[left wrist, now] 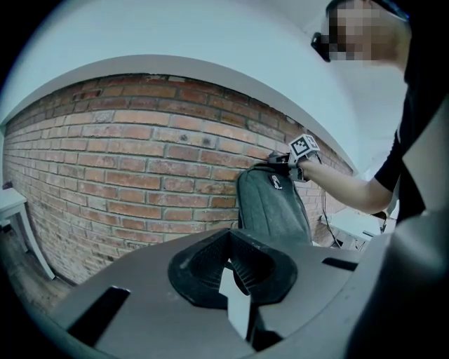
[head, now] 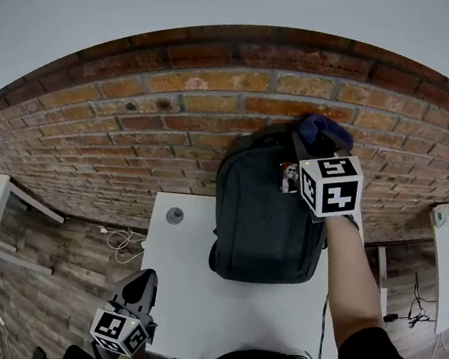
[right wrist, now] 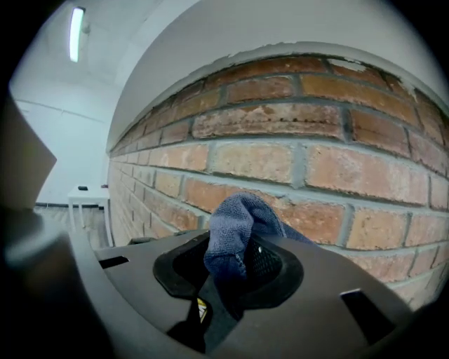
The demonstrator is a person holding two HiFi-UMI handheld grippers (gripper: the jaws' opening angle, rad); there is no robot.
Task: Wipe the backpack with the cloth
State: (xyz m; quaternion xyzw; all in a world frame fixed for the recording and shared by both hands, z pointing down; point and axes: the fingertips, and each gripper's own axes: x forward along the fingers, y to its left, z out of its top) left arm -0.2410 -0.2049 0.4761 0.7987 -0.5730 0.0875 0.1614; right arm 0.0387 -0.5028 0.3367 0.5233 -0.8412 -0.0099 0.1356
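the dark backpack stands on the white desk against the brick wall. the right gripper has its fingers clamped on the blue cloth at the backpack's 1 o'clock top corner. the left gripper, fingers together and empty, hangs at 7 o'clock.

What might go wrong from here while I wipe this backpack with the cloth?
1. The backpack stands upright against the brick wall, and the left gripper is well away from it, so a sideways wipe may tip or slide it.
2. The right gripper holds the cloth at the backpack's top, close to the wall, so the cloth may drag over rough brick.
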